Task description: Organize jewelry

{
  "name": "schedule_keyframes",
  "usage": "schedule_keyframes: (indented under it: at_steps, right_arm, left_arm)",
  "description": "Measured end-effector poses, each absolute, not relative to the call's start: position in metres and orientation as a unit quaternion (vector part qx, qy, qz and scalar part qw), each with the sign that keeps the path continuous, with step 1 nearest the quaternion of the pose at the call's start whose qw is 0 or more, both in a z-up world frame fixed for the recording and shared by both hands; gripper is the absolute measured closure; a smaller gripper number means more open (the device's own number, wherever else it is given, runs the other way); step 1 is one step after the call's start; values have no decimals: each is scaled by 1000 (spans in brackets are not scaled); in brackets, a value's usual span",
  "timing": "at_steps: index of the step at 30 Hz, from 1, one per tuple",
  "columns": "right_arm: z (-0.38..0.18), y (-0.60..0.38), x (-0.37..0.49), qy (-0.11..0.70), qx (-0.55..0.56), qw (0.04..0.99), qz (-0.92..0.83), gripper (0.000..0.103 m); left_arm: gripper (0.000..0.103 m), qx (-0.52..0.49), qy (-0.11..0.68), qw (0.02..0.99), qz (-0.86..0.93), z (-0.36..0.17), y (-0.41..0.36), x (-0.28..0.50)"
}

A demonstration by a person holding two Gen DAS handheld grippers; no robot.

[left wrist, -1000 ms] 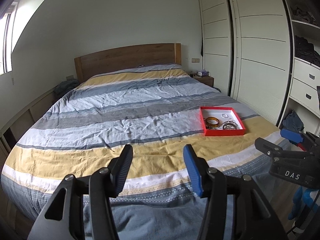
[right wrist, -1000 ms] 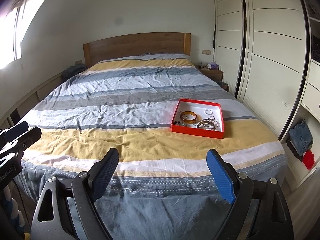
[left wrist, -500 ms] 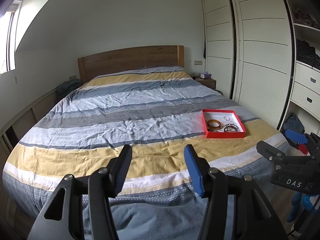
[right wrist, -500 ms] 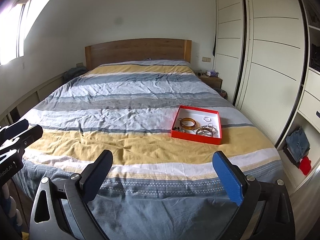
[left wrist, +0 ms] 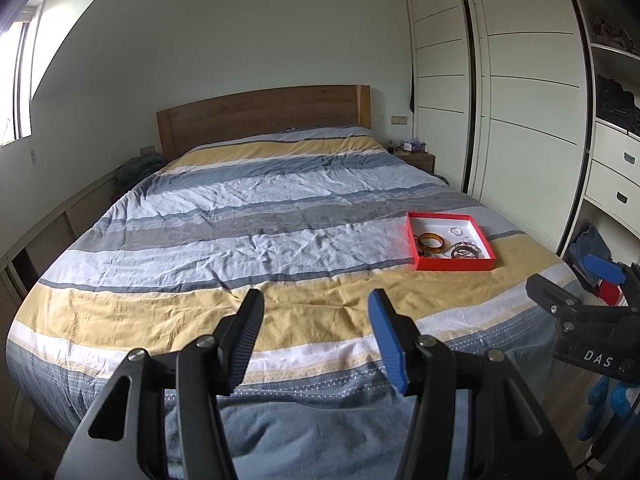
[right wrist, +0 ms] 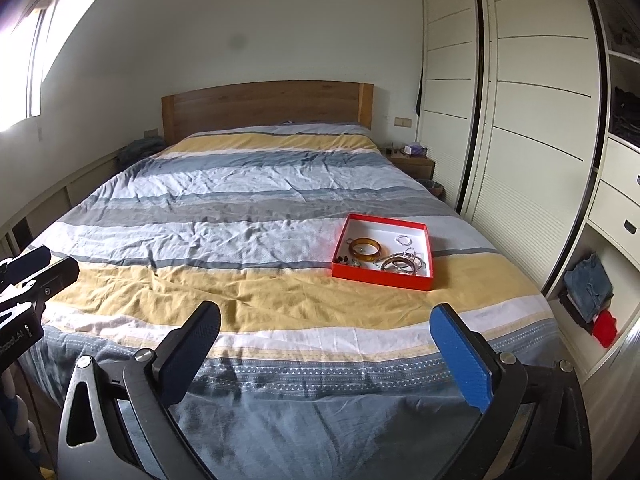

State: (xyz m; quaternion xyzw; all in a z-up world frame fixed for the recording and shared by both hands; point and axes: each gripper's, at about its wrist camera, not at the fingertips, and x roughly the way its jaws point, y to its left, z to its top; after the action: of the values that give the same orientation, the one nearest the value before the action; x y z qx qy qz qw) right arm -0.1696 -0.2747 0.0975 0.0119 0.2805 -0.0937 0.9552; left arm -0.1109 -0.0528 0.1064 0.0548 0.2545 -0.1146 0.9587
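Your left tongs (left wrist: 316, 316) hang over the foot of the bed with the striped blue, grey and yellow cover (left wrist: 248, 216), their jaws apart with only air between them. Your right tongs (right wrist: 326, 334) stand wider and bare (their jaws have just been opening), also above the foot of the bed. Farther right, well beyond both pairs, the shallow square red tray with a white inside (right wrist: 380, 278) lies on the cover at a yellow stripe's edge. In it you have a brown amber-like bangle (right wrist: 364, 249), some silver metal bangles (right wrist: 400, 264) and small pieces too fine to tell. Beside the bed stand the cream sliding wardrobe doors (right wrist: 532, 132).
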Motion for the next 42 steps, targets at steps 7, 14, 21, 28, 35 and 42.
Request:
schedule_keyframes:
  at_steps: [7, 14, 21, 28, 35, 42]
  right_arm:
    - [94, -278, -168, 282, 12, 954, -101, 0]
    - [91, -279, -165, 286, 10, 953, -104, 0]
    - [89, -280, -164, 288, 9, 952, -106, 0]
    - [86, -280, -163, 291, 8, 951, -105, 0]
    - [85, -281, -163, 292, 9, 951, -105, 0]
    - [85, -281, -162, 293, 9, 950, -105, 0]
  left_arm:
    - [51, 55, 257, 958, -114, 104, -53, -111]
    - [51, 55, 263, 956, -115, 98, -54, -110]
    - [51, 53, 270, 954, -118, 95, -57, -107]
    - [51, 52, 274, 953, -120, 93, -57, -106]
    - [51, 52, 278, 952, -120, 90, -59, -105]
    - [51, 52, 283, 950, -122, 86, -62, -103]
